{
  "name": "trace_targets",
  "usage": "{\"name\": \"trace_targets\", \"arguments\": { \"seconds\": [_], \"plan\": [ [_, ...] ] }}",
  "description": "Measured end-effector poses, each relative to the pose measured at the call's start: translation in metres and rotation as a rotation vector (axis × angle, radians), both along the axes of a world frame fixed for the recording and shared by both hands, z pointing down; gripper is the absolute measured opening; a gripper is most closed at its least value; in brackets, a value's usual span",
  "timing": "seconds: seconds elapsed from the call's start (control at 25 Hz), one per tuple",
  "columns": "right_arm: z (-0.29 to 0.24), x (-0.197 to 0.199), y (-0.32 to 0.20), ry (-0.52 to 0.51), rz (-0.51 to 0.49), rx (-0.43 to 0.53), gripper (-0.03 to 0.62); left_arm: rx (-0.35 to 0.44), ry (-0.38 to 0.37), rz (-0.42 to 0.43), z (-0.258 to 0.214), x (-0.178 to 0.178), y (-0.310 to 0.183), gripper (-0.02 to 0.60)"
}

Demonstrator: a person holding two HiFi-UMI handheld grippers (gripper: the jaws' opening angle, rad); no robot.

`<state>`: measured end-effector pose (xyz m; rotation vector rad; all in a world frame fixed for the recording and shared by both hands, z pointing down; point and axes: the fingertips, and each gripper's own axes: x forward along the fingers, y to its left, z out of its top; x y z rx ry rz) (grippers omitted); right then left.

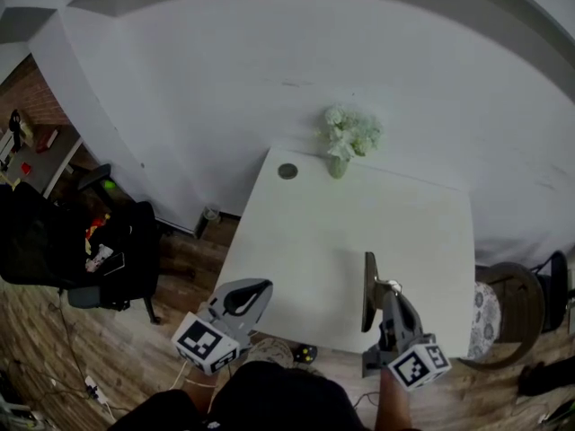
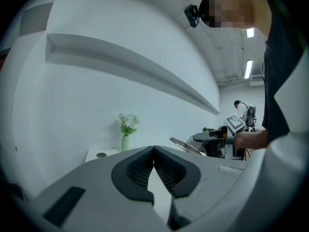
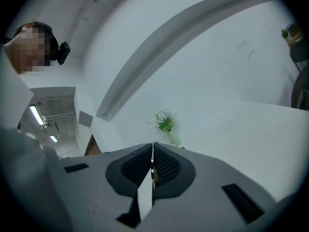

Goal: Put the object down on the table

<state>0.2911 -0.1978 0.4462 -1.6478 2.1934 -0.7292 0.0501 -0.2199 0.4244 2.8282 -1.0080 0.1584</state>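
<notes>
Thin plate (image 1: 368, 291) — flat, dark with a metallic sheen, seen edge-on and standing near upright. One edge is pinched in the right gripper (image 1: 387, 287), over the near right part of the white table (image 1: 305, 232) — contact with the top unclear.

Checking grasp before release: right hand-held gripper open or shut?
Shut: the right hand-held gripper pinches a thin flat object edge-on, upright over the table.

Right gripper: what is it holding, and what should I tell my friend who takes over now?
Left gripper: shut, empty, beside the white table's near edge.
Right gripper: shut on a thin flat grey object, held on edge over the table's near part.
Done: object is over the table.
To do: lower it onto bare tabletop, open the jaws.
A pale green vase of white flowers stands at the far edge.
</notes>
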Motion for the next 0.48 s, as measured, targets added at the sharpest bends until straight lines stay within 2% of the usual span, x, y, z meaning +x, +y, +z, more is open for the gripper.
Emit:
{"name": "trace_targets", "arguments": {
  "seconds": [0.48],
  "plan": [
    [0.048, 0.011, -0.023, 0.000, -0.008, -0.113, 0.001, -0.019, -0.005, -0.005, 0.002, 0.007, -0.025, -0.002]
  ]
}}
